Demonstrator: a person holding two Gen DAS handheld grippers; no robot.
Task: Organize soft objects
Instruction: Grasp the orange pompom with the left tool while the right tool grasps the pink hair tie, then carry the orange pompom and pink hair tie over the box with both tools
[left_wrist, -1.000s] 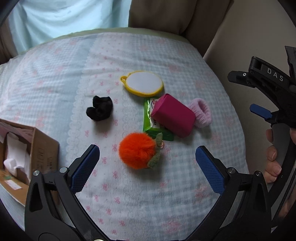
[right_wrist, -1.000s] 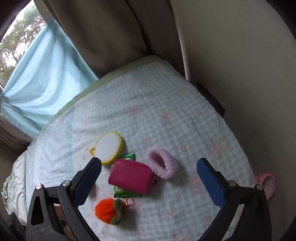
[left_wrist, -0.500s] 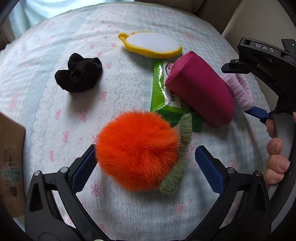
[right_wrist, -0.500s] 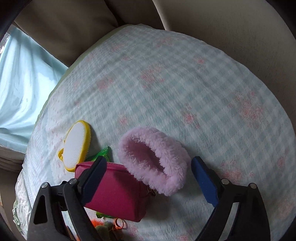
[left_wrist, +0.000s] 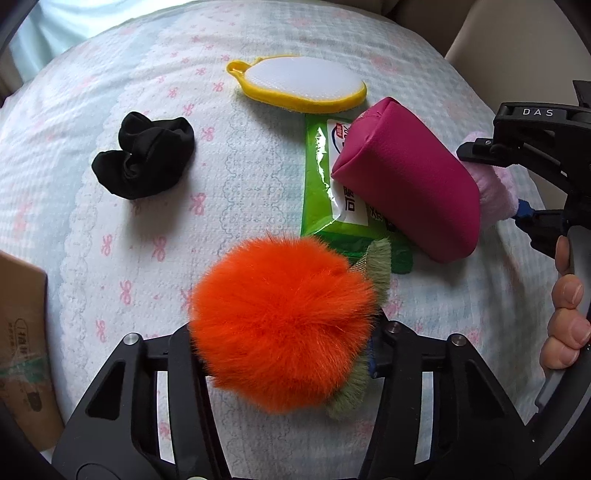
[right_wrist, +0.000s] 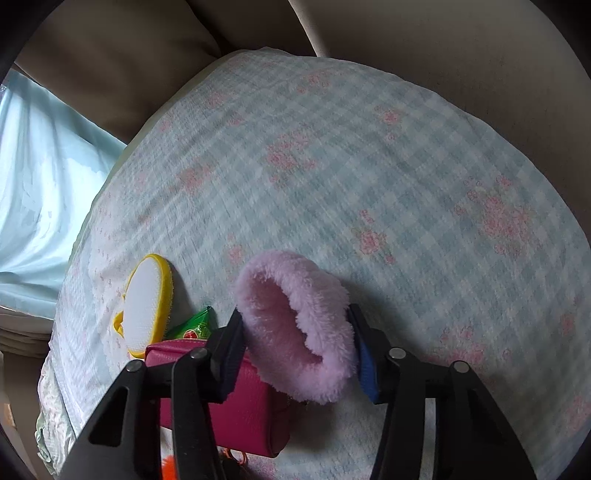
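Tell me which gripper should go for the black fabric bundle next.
Left, probably. The black fabric bundle shows only in its view, beyond the left gripper, though that is shut on the orange pompom. The right gripper clamps the pink fluffy band, farther off.

Orange pompom (left_wrist: 284, 325), fluffy with a green fuzzy fringe, sits low on the bedspread, squeezed at both sides. Behind it a green packet (left_wrist: 325, 192) lies flat, a magenta pouch (left_wrist: 410, 184) resting partly on top. Yellow-rimmed white pad (left_wrist: 303, 83) lies flat beyond. Black scrunchie (left_wrist: 144, 162) sits apart, crumpled. Pink fluffy scrunchie (right_wrist: 295, 332) stands on edge beside the pouch, pinched.
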